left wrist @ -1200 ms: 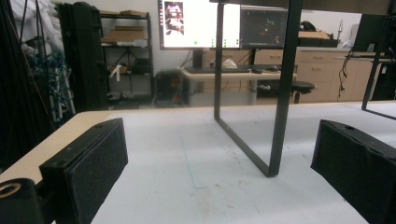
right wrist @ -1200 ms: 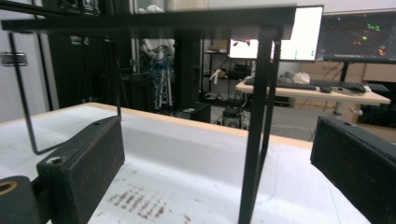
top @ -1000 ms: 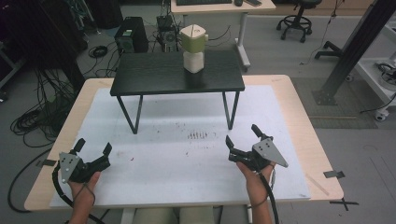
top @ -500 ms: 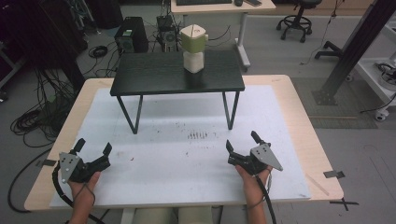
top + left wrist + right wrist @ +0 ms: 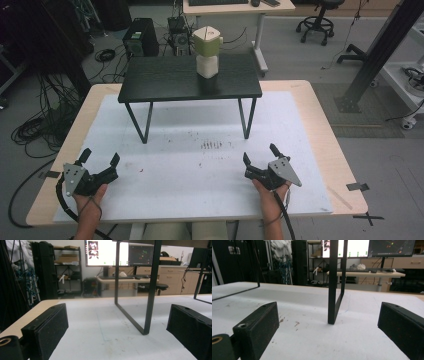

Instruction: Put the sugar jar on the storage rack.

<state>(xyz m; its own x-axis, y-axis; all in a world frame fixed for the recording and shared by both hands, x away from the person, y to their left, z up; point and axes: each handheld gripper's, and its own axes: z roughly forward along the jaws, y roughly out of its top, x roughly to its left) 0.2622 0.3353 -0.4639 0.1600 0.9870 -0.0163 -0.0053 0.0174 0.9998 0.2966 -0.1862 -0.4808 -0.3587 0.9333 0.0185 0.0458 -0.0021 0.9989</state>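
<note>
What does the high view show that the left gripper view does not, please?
High view: the stacked cream and green container on top of the small black table, and both open grippers, left and right, resting apart on the white mat. Left gripper view: lit monitors and a desk behind. Both: the small table's black leg frame and the mat.

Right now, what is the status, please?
Left claw and right claw open, empty, low over the white mat. Stacked container untouched on black stand. Nothing in the way.

forearms cut off at bottom edge, small table (image 5: 150, 290) top cropped
</note>
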